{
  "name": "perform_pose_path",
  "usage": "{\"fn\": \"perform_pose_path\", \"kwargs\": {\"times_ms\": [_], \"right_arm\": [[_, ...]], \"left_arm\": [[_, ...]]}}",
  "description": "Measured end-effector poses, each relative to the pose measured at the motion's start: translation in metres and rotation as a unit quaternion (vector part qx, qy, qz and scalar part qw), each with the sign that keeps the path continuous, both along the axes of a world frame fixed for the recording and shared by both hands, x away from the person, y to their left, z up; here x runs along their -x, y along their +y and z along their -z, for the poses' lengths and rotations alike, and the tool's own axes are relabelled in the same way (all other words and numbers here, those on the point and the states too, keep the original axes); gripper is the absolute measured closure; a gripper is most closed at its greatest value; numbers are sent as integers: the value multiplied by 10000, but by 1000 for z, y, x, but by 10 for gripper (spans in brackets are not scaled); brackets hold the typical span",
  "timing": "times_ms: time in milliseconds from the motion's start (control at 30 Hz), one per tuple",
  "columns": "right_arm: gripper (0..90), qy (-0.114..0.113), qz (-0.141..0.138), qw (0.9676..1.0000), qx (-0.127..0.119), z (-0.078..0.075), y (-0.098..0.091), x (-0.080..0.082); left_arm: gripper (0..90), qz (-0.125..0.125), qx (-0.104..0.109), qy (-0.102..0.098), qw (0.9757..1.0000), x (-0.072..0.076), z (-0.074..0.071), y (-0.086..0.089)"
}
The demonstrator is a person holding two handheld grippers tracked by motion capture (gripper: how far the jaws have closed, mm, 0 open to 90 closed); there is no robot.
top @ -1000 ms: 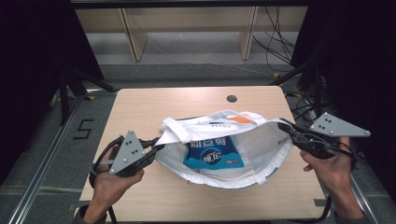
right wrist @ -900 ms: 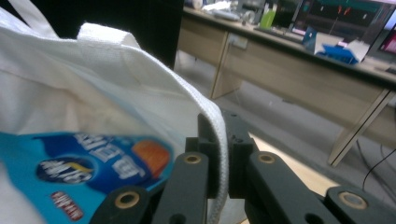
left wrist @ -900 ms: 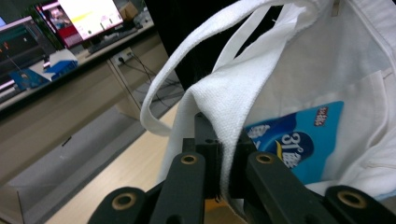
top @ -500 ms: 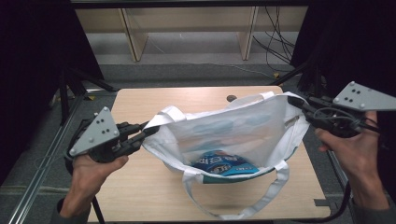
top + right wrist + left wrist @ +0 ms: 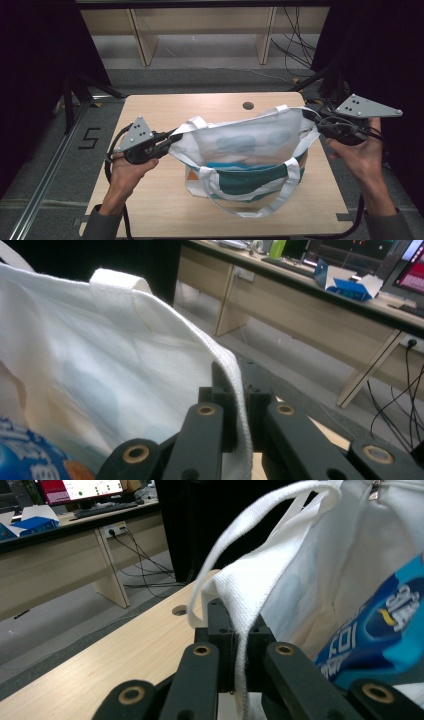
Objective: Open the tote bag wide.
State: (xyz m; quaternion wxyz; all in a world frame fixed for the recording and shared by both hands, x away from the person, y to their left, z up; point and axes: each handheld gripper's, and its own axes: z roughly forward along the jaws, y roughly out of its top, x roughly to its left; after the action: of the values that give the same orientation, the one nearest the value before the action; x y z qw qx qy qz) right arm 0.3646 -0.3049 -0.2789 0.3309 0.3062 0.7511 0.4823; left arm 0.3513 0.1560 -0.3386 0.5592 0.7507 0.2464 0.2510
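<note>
Pinching one tote bag (image 5: 250, 150) — two tongs, left (image 5: 176, 136) and right (image 5: 306, 115), clamped on its rim.

A black "5" on the floor (image 5: 90, 138) left of the table (image 5: 165, 107).

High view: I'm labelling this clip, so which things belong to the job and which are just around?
In the job: tote bag, blue packet inside it, left gripper, right gripper.
Just around: table, desk, cables.
</note>
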Motion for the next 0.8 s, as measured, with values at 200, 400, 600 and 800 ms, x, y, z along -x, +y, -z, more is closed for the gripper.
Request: {"fn": "perform_pose_path", "kwargs": {"times_ms": [200,400,600,800], "right_arm": [[885,89,48,9999,114,23,-4,-3],[884,271,147,9995,72,40,-2,-16],[884,437,221,9985,233,59,0,-23],[884,624,328,9971,275,87,-4,-30]], "left_arm": [[863,-6,-363,101,9993,-3,27,-8],[860,-152,-359,444,9983,-25,46,-10],[860,-151,-487,779,9957,-37,77,-15],[862,-164,-883,907,9918,-39,101,-25]]}}
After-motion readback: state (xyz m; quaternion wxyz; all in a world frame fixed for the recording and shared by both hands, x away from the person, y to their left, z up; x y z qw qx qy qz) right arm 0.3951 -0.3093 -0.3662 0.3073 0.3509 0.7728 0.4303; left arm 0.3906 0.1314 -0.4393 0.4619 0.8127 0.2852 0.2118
